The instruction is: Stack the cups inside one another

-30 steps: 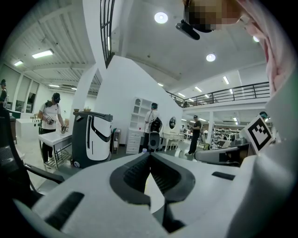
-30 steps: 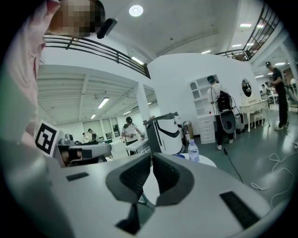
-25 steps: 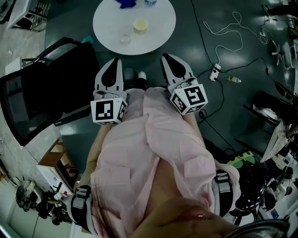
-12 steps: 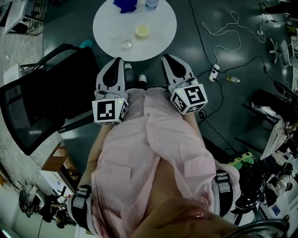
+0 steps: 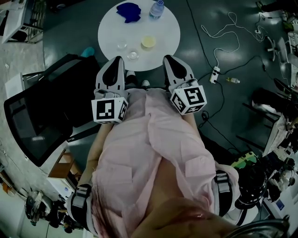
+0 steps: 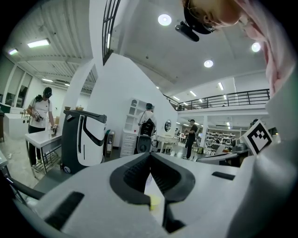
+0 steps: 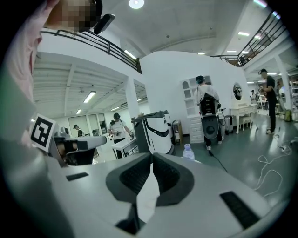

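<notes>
Between the fingers of the left gripper there is nothing. The two dark ribbed pads meet at their tips, leaving only a thin wedge of gap behind them, where a white surface and a speck of yellow show through. The right gripper is the same, its fingers pressed together at the tips and holding nothing. Both grippers point forward, side by side and apart from each other, in front of the person's pink shirt.

Right at the fingertips is the near edge of a round white table. Closest to them stands a small clear plastic cup, just beyond the left gripper's tips and a little toward the right gripper. A second clear plastic cup is slightly farther out, roughly straight ahead of the left fingers. A pale yellow cup sits farther out again, between the lines of the two grippers and nearer the right one. All three cups stand separately, none inside another. At the far side of the table lie a crumpled blue cloth and, beside it, a clear plastic water bottle.

Out to the left of the left gripper is a black office chair. Out to the right of the right gripper, a white power strip and its cable lie on the dark floor.
</notes>
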`<move>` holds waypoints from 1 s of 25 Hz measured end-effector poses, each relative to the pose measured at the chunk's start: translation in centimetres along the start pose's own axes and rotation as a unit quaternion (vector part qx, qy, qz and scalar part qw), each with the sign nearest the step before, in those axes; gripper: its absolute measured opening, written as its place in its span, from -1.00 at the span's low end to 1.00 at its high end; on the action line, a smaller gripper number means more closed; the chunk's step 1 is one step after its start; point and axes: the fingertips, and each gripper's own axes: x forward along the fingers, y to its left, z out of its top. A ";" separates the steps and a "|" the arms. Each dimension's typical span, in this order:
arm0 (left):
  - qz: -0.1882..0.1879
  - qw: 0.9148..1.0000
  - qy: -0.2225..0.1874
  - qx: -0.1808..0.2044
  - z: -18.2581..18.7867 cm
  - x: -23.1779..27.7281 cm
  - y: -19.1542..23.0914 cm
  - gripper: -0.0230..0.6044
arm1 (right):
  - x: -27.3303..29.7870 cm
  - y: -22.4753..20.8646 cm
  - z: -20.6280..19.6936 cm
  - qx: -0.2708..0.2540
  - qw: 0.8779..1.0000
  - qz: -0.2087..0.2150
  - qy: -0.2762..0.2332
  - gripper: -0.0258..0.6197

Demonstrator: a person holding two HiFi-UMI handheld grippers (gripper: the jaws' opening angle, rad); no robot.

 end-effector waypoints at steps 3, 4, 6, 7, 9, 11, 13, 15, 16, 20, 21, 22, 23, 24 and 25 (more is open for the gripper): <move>0.000 1.000 0.001 0.002 0.3 0.3 1.0 -0.88 | 0.9 0.1 0.0 0.004 1.000 -0.008 0.004 -0.81; 0.001 1.000 0.002 0.002 0.3 0.4 1.4 -0.88 | 1.2 0.2 0.0 0.006 1.000 -0.009 0.005 -0.81; 0.002 1.000 0.007 0.003 0.0 0.6 2.1 -0.88 | 1.9 0.3 -0.1 0.009 1.000 -0.008 0.006 -0.81; 0.003 1.000 0.011 0.002 -0.1 0.7 2.4 -0.88 | 2.2 0.5 -0.2 0.010 1.000 -0.008 0.007 -0.81; 0.005 1.000 0.015 0.000 -0.4 0.6 3.1 -0.88 | 2.8 0.8 -0.4 0.011 1.000 -0.007 0.011 -0.81; 0.005 1.000 0.018 -0.004 -0.6 0.5 3.8 -0.88 | 3.3 1.2 -0.5 0.011 1.000 -0.006 0.015 -0.81; 0.004 1.000 0.019 -0.008 -0.5 0.4 4.3 -0.88 | 3.8 1.7 -0.5 0.011 1.000 -0.003 0.019 -0.81; 0.008 1.000 0.016 -0.010 -0.4 0.2 4.8 -0.88 | 4.1 2.1 -0.7 0.011 1.000 -0.001 0.021 -0.81; 0.010 1.000 0.015 -0.010 -0.4 0.2 5.0 -0.88 | 4.1 2.2 -0.9 0.011 1.000 -0.001 0.022 -0.81; 0.011 1.000 0.017 -0.016 -0.7 0.3 5.7 -0.88 | 4.5 2.1 -1.1 0.018 1.000 -0.007 0.023 -0.81; 0.011 1.000 0.017 -0.017 -0.6 0.3 5.9 -0.88 | 4.7 2.1 -1.0 0.019 1.000 -0.007 0.023 -0.81; 0.012 1.000 0.018 -0.018 -0.6 0.4 6.0 -0.88 | 4.8 2.1 -1.0 0.020 0.999 -0.007 0.024 -0.81; 0.013 1.000 0.020 -0.020 -0.6 0.5 6.1 -0.88 | 4.9 2.1 -1.0 0.020 0.999 -0.007 0.025 -0.81; 0.014 0.999 0.022 -0.021 -0.7 0.5 6.2 -0.88 | 4.9 2.1 -1.0 0.022 0.999 -0.006 0.026 -0.81; 0.015 0.999 0.024 -0.023 -0.8 0.5 6.3 -0.88 | 5.0 2.1 -1.1 0.026 0.999 -0.006 0.027 -0.81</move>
